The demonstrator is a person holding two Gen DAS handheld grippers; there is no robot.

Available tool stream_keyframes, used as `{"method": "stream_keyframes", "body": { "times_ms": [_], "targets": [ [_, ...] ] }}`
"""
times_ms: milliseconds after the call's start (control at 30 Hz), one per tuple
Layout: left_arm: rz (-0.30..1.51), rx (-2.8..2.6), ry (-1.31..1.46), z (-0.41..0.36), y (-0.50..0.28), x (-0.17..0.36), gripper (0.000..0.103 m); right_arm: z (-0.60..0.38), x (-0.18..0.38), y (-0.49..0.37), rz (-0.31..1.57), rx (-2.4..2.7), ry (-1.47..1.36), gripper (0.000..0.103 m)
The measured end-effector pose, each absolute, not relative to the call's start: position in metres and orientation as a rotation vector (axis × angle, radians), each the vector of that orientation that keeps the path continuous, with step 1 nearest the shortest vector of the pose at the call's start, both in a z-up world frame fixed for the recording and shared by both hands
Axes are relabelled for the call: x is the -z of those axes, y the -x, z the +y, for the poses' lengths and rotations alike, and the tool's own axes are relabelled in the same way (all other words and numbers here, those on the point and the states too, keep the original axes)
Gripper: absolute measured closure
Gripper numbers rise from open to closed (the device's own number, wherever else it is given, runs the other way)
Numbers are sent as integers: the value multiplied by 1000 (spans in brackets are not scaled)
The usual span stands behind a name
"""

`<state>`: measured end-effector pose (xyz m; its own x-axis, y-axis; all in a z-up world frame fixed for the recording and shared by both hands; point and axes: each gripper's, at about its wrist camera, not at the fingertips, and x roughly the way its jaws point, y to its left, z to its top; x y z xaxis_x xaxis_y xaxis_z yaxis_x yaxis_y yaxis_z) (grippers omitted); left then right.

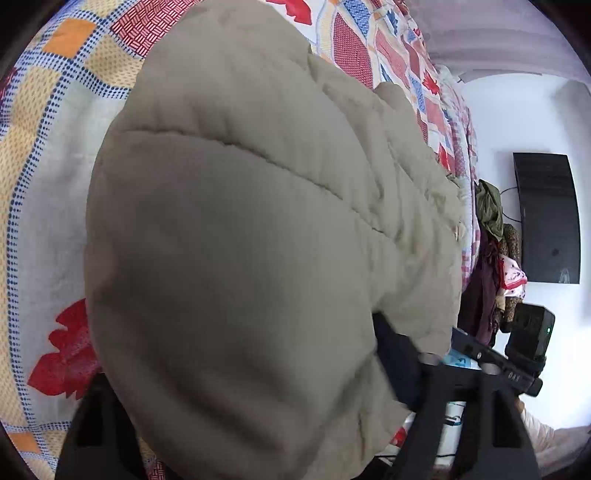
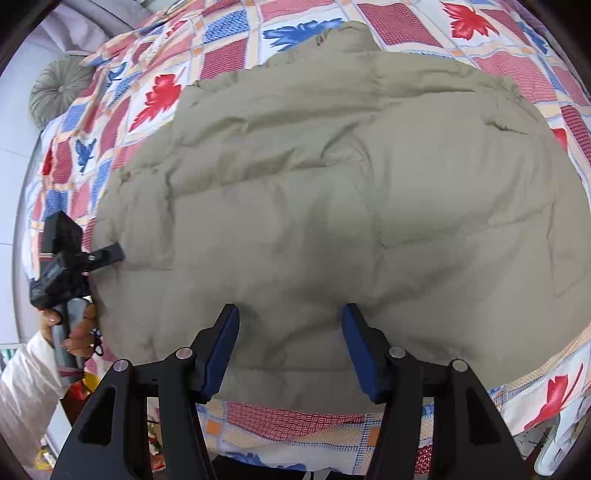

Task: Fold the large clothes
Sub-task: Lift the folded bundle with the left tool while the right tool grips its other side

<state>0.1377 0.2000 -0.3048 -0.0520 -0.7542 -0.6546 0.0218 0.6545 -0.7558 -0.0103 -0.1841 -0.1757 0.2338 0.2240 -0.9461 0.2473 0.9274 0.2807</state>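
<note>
A large khaki puffer jacket [image 2: 332, 206] lies spread flat over a bed, covering most of a patchwork bedspread [image 2: 229, 59] printed with red and blue leaves on checked squares. Its quilted panels run across in soft horizontal rolls, and its collar end [image 2: 343, 35] points to the far side of the bed. The near hem sits just inside the near edge of the mattress, with a strip of bedspread showing in front of it.

The right gripper [image 2: 290, 332] points steeply down at the near hem. Its blue-padded fingers [image 2: 221, 350] stand apart with a bulge of jacket fabric between them; the tips rest at the fabric, but the pads do not visibly press it from both sides.

At the left edge of the jacket the left gripper [image 2: 110, 254] reaches in from the side, held by a hand [image 2: 79, 328] in a pale sleeve [image 2: 26, 387]. One dark finger touches the jacket's edge. In the left wrist view a puffy fold of the jacket [image 1: 240, 258] fills the frame between its fingers [image 1: 399, 354], which are spread, with the fabric bulging between them; whether they pinch it I cannot tell.

A round grey cushion [image 2: 59, 92] lies at the far left corner. Beyond the bed, clothes hang in a heap [image 1: 491, 236] beside a dark wall-mounted screen [image 1: 546, 218] on a white wall
</note>
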Motion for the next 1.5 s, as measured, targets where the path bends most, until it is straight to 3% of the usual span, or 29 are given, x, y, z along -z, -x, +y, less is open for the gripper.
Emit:
{"method": "stream_keyframes", "body": {
  "times_ms": [33, 100, 200, 233, 733, 1067, 1300, 1333, 1400, 1500],
  "targets": [
    [1506, 726, 665, 201, -137, 305, 59, -185, 172, 8, 1325, 12, -409, 41],
    [1491, 734, 658, 197, -136, 297, 67, -187, 166, 3, 1284, 20, -397, 43],
    [1472, 737, 634, 194, -132, 280, 75, -192, 162, -5, 1231, 30, -391, 81],
    [1466, 739, 633, 193, -131, 272, 76, -193, 162, -8, 1215, 30, -390, 82],
    [1357, 874, 472, 85, -108, 122, 76, -204, 230, -64, 1174, -8, -542, 86],
    [1377, 807, 266, -39, -104, 87, 76, -225, 250, -64, 1172, -50, -668, 94],
    [1397, 768, 151, -77, -95, 74, 76, -263, 224, -53, 1159, -86, -771, 94],
    [1401, 769, 134, -72, -88, 77, 76, -271, 214, -46, 1141, -71, -766, 89],
    [1427, 783, 102, -90, -85, 82, 70, -289, 194, -29, 1101, -28, -746, 89],
    [1477, 857, 140, -115, -85, 95, 37, -319, 177, 4, 1058, 46, -762, 89]
  ]
}}
